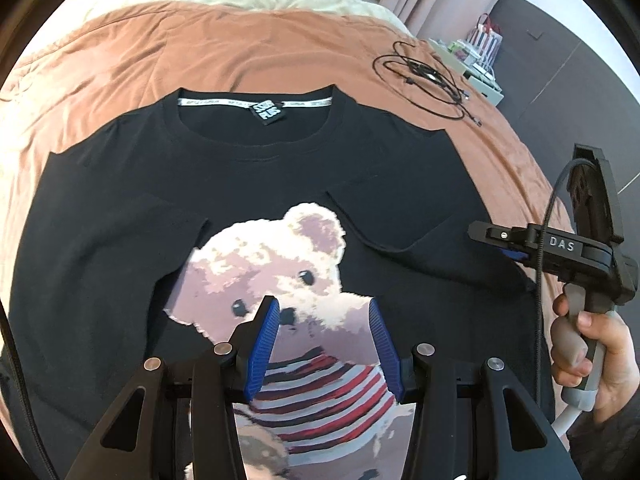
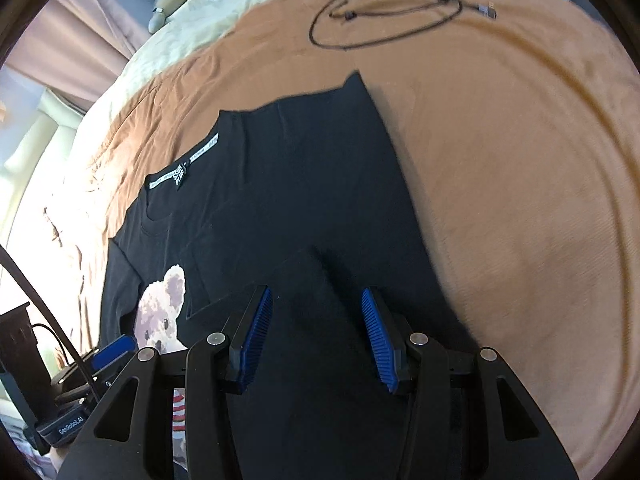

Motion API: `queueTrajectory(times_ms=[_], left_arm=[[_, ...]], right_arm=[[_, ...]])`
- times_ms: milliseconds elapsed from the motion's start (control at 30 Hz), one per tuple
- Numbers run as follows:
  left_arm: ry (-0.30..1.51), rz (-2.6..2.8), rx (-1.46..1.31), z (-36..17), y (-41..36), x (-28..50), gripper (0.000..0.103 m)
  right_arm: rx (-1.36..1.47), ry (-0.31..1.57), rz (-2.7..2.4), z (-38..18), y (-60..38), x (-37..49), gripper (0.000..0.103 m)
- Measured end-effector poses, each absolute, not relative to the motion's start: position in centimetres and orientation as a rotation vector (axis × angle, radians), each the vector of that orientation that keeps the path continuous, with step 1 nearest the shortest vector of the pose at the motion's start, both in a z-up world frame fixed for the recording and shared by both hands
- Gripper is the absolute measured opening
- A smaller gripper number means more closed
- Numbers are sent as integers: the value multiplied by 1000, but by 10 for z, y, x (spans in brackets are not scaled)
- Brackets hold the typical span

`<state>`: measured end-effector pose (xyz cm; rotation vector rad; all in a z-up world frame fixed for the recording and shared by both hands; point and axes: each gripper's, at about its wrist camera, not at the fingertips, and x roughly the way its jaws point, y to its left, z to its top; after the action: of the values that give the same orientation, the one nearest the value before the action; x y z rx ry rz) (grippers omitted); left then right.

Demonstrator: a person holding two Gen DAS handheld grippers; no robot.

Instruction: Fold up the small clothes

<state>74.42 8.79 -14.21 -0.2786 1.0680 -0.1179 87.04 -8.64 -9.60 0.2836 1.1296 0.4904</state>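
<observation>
A bed under a rust-brown blanket (image 1: 248,48) fills both views, a coiled black cable (image 1: 424,80) at upper right. The black teddy-bear T-shirt (image 1: 248,184) lies front up across the centre, both sleeves folded inward over the chest. The left gripper (image 1: 323,320) hovers over the bear print, jaws apart, holding nothing; the right gripper (image 2: 317,312) hangs spread and empty above the folded right side. Judged risk: pinching only the top layer would drag a tucked sleeve loose and undo the fold
</observation>
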Motion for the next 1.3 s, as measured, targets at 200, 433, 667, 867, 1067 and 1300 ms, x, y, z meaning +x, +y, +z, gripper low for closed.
queueTrajectory(times_ms=[200, 433, 667, 867, 1067, 1300], left_arm=[[1059, -88, -301, -137, 104, 733, 49], [1052, -70, -326, -123, 117, 707, 49], [1045, -32, -320, -107, 135, 669, 49], [1042, -18, -319, -95, 148, 630, 50], [977, 24, -335, -75, 168, 575, 83], [914, 72, -345, -62, 187, 508, 86]], right_arm=[[374, 1159, 620, -100, -90, 853, 45], [414, 1224, 656, -117, -97, 826, 45], [407, 1222, 663, -103, -111, 793, 45], [324, 1143, 601, -74, -125, 749, 45], [218, 1055, 543, -48, -125, 693, 45], [150, 967, 457, -28, -134, 631, 45]])
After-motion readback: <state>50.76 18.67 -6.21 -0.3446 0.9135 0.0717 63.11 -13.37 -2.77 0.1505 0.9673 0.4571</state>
